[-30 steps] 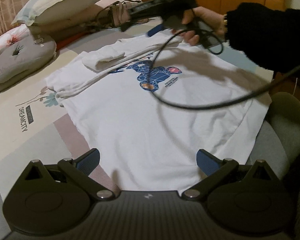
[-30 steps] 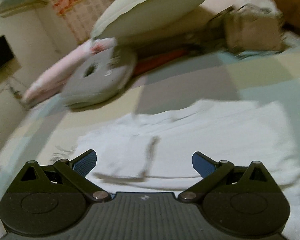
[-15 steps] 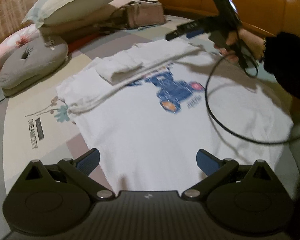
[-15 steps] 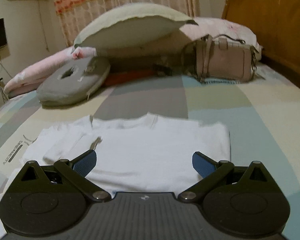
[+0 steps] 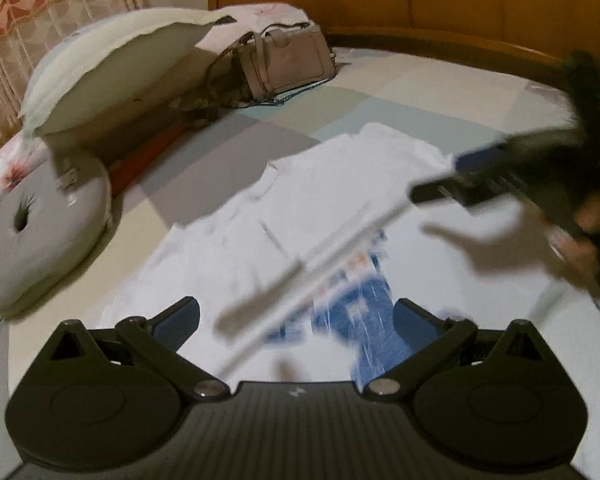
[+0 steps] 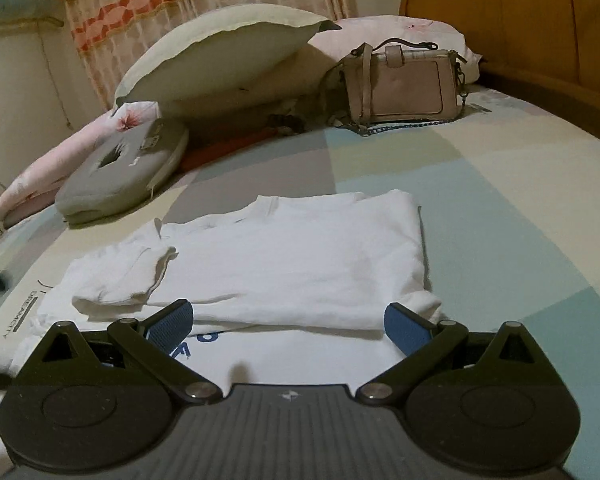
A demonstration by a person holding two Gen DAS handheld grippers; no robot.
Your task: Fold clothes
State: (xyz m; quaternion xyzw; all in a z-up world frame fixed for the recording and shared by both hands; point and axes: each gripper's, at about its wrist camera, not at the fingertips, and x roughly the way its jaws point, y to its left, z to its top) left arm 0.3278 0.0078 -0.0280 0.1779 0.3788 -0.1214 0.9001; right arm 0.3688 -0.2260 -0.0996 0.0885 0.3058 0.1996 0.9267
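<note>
A white T-shirt (image 6: 300, 256) lies flat on the bed, its upper part folded down over the blue print (image 5: 364, 320), with a sleeve (image 6: 140, 276) tucked on top at the left. The left wrist view is motion-blurred. My left gripper (image 5: 296, 316) hovers open low over the shirt (image 5: 260, 248) near the print, holding nothing. My right gripper (image 6: 288, 318) is open and empty just in front of the folded edge. In the left wrist view the right gripper (image 5: 440, 178) comes in from the right, held by a hand (image 5: 580, 248).
Behind the shirt sit a large pillow (image 6: 220, 56), a grey ring cushion (image 6: 120, 176), a pink pillow (image 6: 40, 176) and a beige handbag (image 6: 404, 84). The wooden headboard (image 6: 520, 20) runs along the right. The patterned bedsheet (image 6: 500, 208) surrounds the shirt.
My left gripper has moved forward from the hem to over the print. My right gripper has swung round and dropped low, facing the folded upper edge. Both stay open.
</note>
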